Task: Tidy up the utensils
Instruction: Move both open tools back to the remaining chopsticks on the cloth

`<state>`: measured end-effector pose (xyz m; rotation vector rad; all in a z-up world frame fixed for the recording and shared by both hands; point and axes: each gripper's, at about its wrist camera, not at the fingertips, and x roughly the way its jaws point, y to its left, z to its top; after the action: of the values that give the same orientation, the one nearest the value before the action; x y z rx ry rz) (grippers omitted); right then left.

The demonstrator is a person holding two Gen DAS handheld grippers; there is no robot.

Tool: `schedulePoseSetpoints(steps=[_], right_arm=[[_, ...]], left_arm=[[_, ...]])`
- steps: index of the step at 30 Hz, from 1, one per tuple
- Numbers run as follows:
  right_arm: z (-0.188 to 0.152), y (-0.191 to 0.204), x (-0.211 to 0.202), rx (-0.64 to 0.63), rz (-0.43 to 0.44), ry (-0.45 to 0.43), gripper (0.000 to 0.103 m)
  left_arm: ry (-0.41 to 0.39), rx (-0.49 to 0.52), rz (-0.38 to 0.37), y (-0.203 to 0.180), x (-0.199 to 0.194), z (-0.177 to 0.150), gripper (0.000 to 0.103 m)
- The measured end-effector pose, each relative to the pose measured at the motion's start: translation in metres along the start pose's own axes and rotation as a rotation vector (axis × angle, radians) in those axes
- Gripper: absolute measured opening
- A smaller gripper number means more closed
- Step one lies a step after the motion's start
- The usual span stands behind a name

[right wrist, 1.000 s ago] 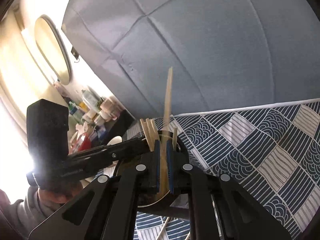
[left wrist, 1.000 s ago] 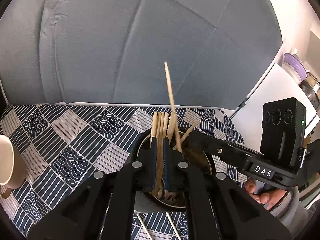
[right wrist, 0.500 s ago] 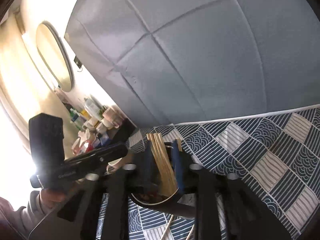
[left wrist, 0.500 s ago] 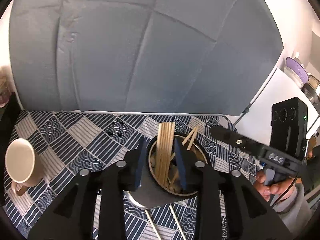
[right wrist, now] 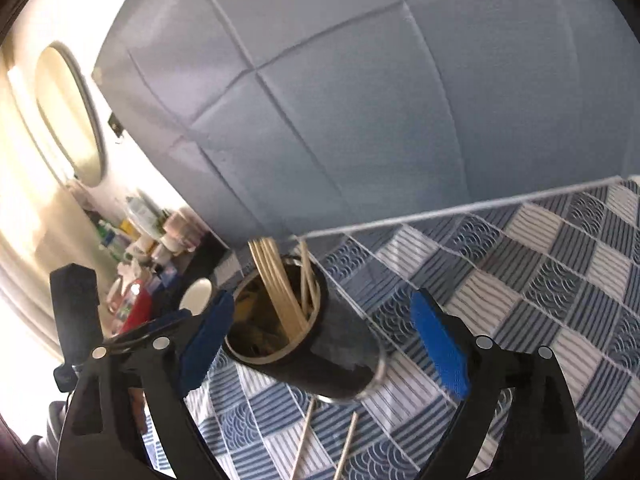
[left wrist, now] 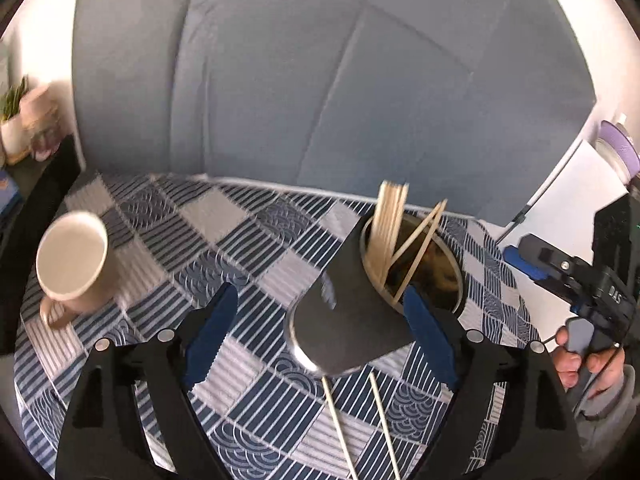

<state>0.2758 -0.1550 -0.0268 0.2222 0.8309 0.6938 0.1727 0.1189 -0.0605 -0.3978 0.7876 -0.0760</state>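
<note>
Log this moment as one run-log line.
left gripper: opening, empty | right gripper: opening, empty | chopsticks: in holder | two chopsticks: on tablecloth

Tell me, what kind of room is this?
Probably a room in someone's home. A patterned tablecloth covers the table, with a mug and a black holder of chopsticks on it, and household bottles crowd a shelf beside it.

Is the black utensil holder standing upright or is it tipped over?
Upright. The black utensil holder stands on its base on the patterned tablecloth, mouth upward, with wooden chopsticks leaning inside and sticking above the rim.
</note>
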Motion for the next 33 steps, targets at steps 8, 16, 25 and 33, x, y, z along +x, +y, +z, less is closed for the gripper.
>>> schedulePoseSetpoints(steps=[8, 16, 25, 33], right_arm=[[-0.049, -0.013, 0.019, 0.014, -0.108, 0.158, 0.086], [-0.108, -0.007, 0.047, -0.07, -0.162, 0.344, 0.086], [-0.166, 0.007, 0.065, -0.226, -0.259, 0.494, 0.086], [-0.187, 0.009, 0.069, -0.227, -0.301, 0.521, 0.086]], left_arm=[[0.124, -0.01, 0.064, 0.005, 0.026, -0.041, 0.09], [0.293, 0.051, 0.136, 0.004, 0.063, -0.089, 0.091], [0.396, 0.087, 0.175, -0.002, 0.089, -0.113, 0.091], [0.439, 0.195, 0.23, -0.021, 0.11, -0.115, 0.094]])
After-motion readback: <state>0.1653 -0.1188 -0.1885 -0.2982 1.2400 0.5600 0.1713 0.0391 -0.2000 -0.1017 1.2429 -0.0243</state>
